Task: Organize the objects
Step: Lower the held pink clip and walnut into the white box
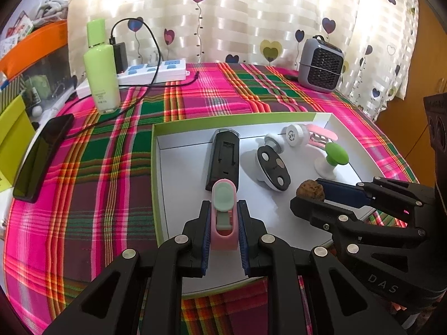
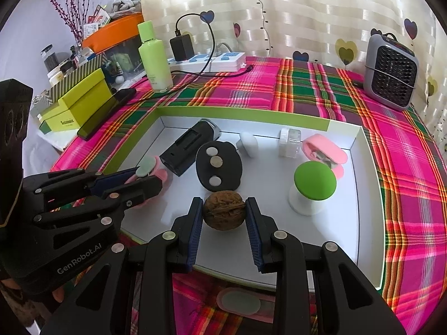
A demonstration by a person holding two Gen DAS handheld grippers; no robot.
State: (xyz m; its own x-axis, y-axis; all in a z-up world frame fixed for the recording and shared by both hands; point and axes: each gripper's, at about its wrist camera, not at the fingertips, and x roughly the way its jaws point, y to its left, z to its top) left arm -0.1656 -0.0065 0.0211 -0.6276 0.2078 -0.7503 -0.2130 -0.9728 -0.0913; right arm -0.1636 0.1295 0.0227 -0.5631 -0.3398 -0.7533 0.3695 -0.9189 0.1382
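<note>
The left gripper (image 1: 223, 215) had its fingers (image 1: 205, 223) pressed tight against the sides of a pink clip-like gadget (image 1: 223, 223) with a pale green oval pad on top, holding it over the near left part of a shallow white box (image 1: 251, 117) with a lime-green rim. The right gripper (image 2: 223, 215) had its fingers (image 2: 195, 223) partly apart and closed on a brown walnut (image 2: 224, 213), one blue pad touching each side, just above the box's white floor near its front edge.

Inside the box lay a black rectangular device (image 1: 223, 162) toward the left, with a black oval piece (image 1: 273, 167) bearing three round discs just beside it. Behind those stood a small grey-and-white knob (image 2: 247, 143) and a white cylindrical case (image 2: 290, 142). A pink hair claw (image 2: 325, 153) rested at the far right corner, and a green-topped mushroom-shaped object (image 2: 313, 187) on a white base stood upright in front of it.

The box sat on a surface covered by a pink, green and maroon plaid cloth (image 1: 111, 167). Farther back stood a light green bottle (image 1: 102, 64), a white power strip (image 1: 156, 71) with a black charger (image 2: 183, 46) plugged in, and a grey mini fan (image 1: 321, 64) near the heart-print curtain (image 1: 237, 14). A black phone (image 1: 42, 156) lay at the left edge. Another pink-and-green pad (image 2: 239, 303) lay on the cloth in front of the box, beneath the right gripper.
</note>
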